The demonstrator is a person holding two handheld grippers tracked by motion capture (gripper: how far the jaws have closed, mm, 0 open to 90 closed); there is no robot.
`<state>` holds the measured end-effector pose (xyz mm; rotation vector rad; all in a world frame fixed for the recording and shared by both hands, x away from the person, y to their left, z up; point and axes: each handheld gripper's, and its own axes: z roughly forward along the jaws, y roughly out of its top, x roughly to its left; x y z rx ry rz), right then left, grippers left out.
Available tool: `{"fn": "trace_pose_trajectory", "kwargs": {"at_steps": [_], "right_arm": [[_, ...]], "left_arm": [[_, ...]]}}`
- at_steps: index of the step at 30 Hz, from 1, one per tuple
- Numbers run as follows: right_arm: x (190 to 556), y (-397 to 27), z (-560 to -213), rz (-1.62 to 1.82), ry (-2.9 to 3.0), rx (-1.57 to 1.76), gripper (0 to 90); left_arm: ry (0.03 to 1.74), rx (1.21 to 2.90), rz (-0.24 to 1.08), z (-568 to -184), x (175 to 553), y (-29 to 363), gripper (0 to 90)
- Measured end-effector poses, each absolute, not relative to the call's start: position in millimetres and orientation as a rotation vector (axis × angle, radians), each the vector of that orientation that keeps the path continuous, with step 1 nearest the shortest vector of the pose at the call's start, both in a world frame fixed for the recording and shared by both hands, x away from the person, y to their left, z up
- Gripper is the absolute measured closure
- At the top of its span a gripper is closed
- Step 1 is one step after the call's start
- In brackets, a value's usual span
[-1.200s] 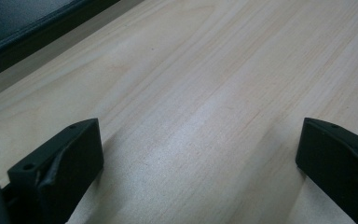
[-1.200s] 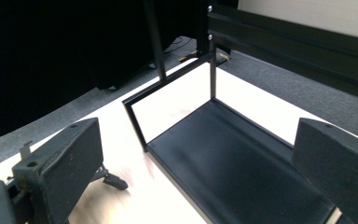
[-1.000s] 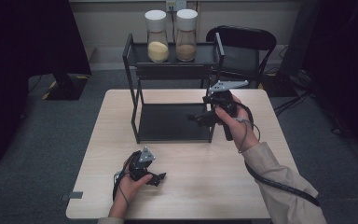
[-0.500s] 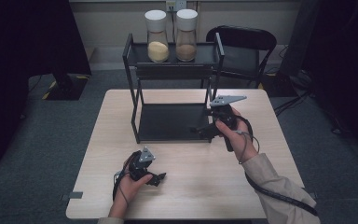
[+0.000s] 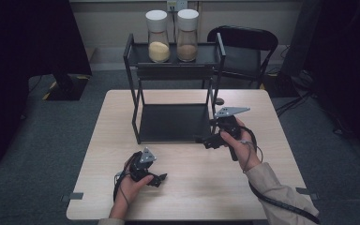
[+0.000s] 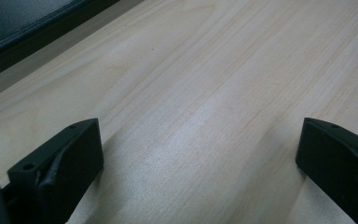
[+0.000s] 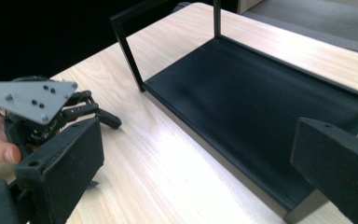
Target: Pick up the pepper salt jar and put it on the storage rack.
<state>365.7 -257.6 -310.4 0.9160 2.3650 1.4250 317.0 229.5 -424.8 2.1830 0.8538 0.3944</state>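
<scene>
Two hand-held grippers beside a black two-tier rack (image 5: 173, 123) on a wooden table (image 5: 272, 117), neither holding anything.

The rack serves as landmark: its lower shelf lies bare, and its upper shelf carries two white-capped jars, one with yellow contents (image 5: 158, 36) and one with brown contents (image 5: 187, 35), side by side. The right gripper (image 5: 205, 139) hangs just off the rack's front right corner, angled toward the lower shelf; in the right gripper view its jaws are spread wide with nothing between them. The left gripper (image 5: 158, 179) sits well in front of the rack's front left corner, low over the table and apparently resting on it, though contact cannot be confirmed; in the left gripper view its jaws are likewise spread, framing bare wood.
</scene>
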Motion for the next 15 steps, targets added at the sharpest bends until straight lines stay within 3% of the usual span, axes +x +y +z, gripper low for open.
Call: {"fn": "trace_pose_trajectory", "kwargs": {"at_steps": [15], "right_arm": [[353.5, -277.1, -339.9, 1.407, 2.368, 0.955, 1.6]], "left_arm": [[0.853, 2.183, 0.395, -424.8, 317.0, 229.5, 0.0]]}}
